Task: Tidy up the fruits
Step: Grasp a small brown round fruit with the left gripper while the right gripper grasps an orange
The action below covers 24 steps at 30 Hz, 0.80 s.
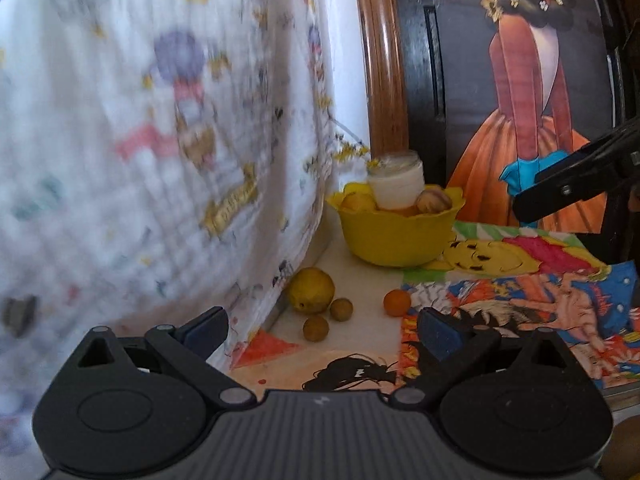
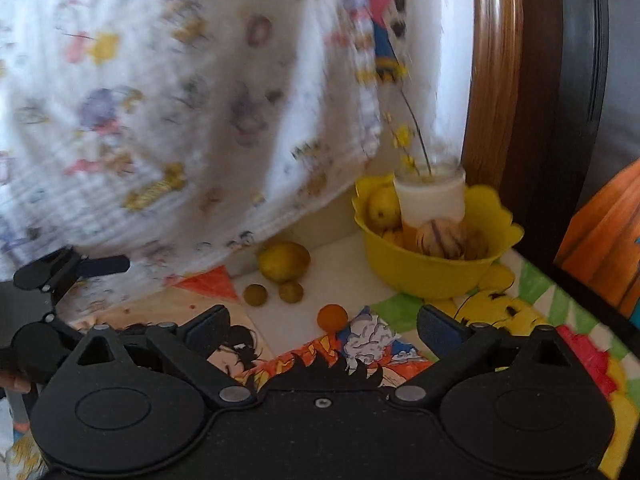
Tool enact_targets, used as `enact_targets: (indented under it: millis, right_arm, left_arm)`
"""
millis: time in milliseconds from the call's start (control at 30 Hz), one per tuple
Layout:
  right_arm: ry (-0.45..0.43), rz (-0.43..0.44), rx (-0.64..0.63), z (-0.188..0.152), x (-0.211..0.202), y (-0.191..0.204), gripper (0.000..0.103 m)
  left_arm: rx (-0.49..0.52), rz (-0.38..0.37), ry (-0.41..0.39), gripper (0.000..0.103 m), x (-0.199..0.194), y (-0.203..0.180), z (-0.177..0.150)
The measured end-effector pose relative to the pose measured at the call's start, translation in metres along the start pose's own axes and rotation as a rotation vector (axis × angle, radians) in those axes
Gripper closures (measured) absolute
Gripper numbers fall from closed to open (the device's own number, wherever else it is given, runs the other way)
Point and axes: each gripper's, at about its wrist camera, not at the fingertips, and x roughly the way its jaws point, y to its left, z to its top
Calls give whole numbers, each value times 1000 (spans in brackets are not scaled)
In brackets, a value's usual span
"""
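Both claws stand spread and empty. The small orange (image 2: pixel 332 317) lies on the counter (image 2: pixel 344 272) straight ahead of the right claw (image 2: pixel 323 330), nearer it than the left claw (image 1: pixel 322 330); the yellow bowl (image 2: pixel 428 276) sits beyond, to its right.

Ahead of the left gripper (image 1: pixel 322 334), between its jaws, two small fruits (image 1: pixel 328 318) lie side by side on the table (image 1: pixel 360 276), with a lemon (image 1: pixel 311 290) just behind them against the hanging cloth (image 1: pixel 160 140). A small orange (image 1: pixel 397 302) lies nearer the right jaw, at the edge of the drawings (image 1: pixel 520 292). Farther back stands a bowl (image 1: pixel 394 236) holding fruit and a jar (image 1: pixel 396 182).
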Motion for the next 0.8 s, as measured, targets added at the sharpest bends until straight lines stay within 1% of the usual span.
enact_targets:
  millis: [100, 233, 367, 400, 467, 533, 633, 700, 767, 800]
  right_arm:
    - [24, 1, 21, -1, 28, -5, 11]
    - [48, -11, -6, -3, 62, -4, 17]
    - [69, -17, -23, -6, 85, -4, 22]
    - [74, -17, -27, -8, 90, -5, 24]
    - [85, -17, -34, -11, 98, -6, 28]
    - [94, -14, -40, -15, 106, -7, 32]
    - [93, 1, -39, -19, 112, -9, 35]
    - [90, 9, -41, -20, 116, -9, 36]
    - [90, 13, -42, -21, 121, -9, 39]
    - [93, 14, -43, -22, 124, -8, 40]
  left_arm:
    - [-17, -18, 21, 1, 19, 6, -5]
    - [-1, -17, 44, 3, 39, 6, -9]
    - [14, -23, 63, 6, 58, 5, -12]
    - [18, -29, 66, 7, 63, 5, -13]
    - [12, -45, 72, 10, 72, 7, -15]
    - [1, -44, 89, 14, 80, 9, -16]
    - [-3, -47, 101, 19, 91, 11, -17]
    - [-7, -38, 113, 22, 99, 11, -17]
    - [-10, -24, 130, 29, 105, 10, -16]
    - [-17, -22, 135, 30, 108, 11, -16]
